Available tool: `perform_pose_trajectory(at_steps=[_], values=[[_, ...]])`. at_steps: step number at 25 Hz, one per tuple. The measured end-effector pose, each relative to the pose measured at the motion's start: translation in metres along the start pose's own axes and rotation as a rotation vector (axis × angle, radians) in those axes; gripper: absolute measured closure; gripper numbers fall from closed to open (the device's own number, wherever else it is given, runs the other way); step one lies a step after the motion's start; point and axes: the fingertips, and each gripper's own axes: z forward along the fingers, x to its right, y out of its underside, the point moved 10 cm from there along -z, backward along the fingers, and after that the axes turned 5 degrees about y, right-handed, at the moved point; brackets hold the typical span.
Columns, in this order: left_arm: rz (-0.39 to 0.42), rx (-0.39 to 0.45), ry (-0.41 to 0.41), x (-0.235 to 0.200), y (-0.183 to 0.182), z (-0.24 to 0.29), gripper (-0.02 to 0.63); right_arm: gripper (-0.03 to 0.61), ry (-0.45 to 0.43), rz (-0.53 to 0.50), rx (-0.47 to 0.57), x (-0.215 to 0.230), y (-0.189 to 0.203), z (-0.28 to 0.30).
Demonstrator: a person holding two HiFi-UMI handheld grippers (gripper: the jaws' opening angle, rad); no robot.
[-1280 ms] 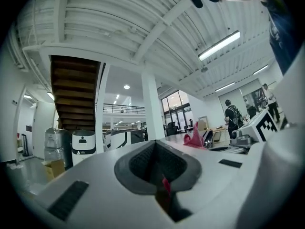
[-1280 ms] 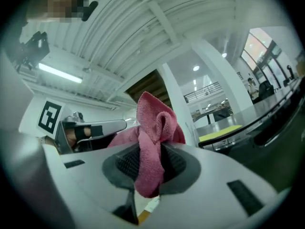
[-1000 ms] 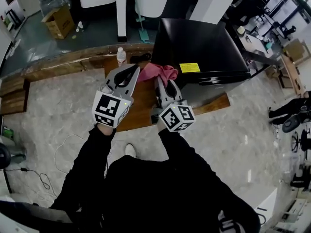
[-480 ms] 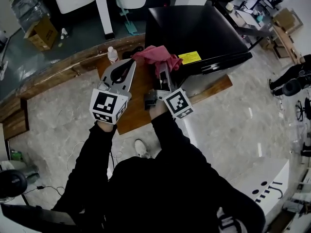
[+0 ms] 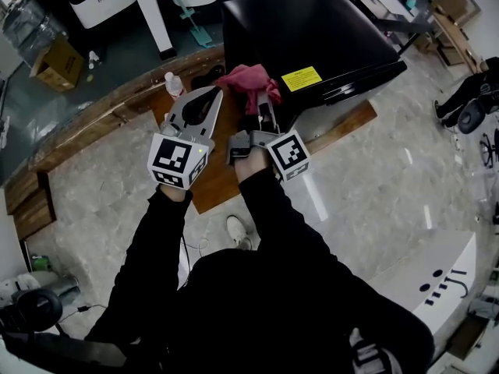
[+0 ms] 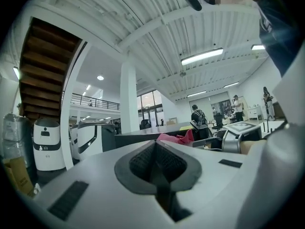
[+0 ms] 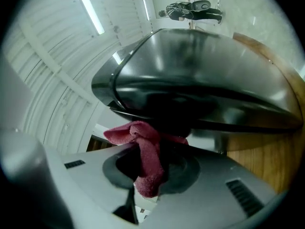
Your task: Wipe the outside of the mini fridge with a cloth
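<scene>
Right gripper: jaws clamped red cloth at mini fridge top corner; wiping appeared barely begun. Left gripper: jaws were closed, empty.

Mini fridge: black shell, smooth and glossy, with reflections.
Cloth: red, soft nubby fabric, matt.
Platform: brown wood, visible grain, slight sheen.
Floor: pale stone look, polished, reflective.
Left gripper: grey matt plastic; fingers faced with black, finely textured pads.
Right gripper: the same grey matt plastic.
</scene>
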Motion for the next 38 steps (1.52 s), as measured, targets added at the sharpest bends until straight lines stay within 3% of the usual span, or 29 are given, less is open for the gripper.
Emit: perform_pose_trajectory(at_steps=[3,9,18,27,32,38], values=[[-0.023,-0.006,0.017,0.0,0.014,0.008,0.607,0.5,0.036,0.033,-0.002,0.016,0.001,0.0],[0.022,-0.058,0.082,0.002,0.054,0.026,0.607,0.5,0.122,0.082,-0.003,0.064,0.011,0.0],[-0.02,-0.092,0.146,-0.007,0.124,0.06,0.607,0.502,0.129,0.094,-0.014,0.145,0.031,0.006],[-0.05,-0.186,0.189,0.0,0.185,0.106,0.607,0.503,0.178,0.215,-0.041,0.216,0.033,0.006],[-0.072,-0.257,0.187,0.003,0.209,0.117,0.607,0.503,0.275,0.266,-0.065,0.259,0.037,-0.005],[-0.107,-0.298,0.225,-0.006,0.239,0.122,0.607,0.505,0.368,0.246,-0.067,0.295,0.052,-0.006]])
